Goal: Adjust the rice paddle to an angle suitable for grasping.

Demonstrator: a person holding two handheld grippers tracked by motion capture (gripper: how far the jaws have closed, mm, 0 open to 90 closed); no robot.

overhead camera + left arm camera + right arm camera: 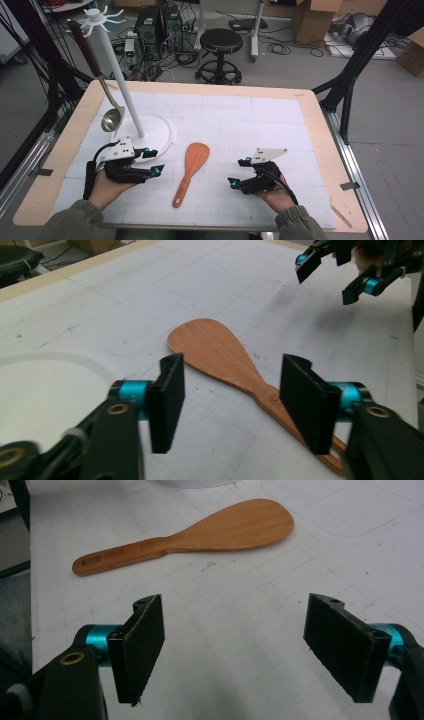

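A wooden rice paddle [190,169] lies flat on the white mat, blade away from me, handle toward the front edge. My left gripper [154,162] hovers just left of it, open, jaws pointing right toward the paddle [235,367], nothing between them. My right gripper [239,173] sits to the paddle's right, open, jaws pointing left with only bare mat between them; the paddle [195,535] lies beyond. In the left gripper view the right gripper [335,277] appears at the top right. A metal ladle [102,80] with a dark handle hangs from a white hook stand [120,70].
The stand's round white base [159,134] sits at the back left, close to my left gripper. The wooden table edge [320,125] frames the mat. Beyond the table are a black stool [220,50], computer cases, cables and cardboard boxes.
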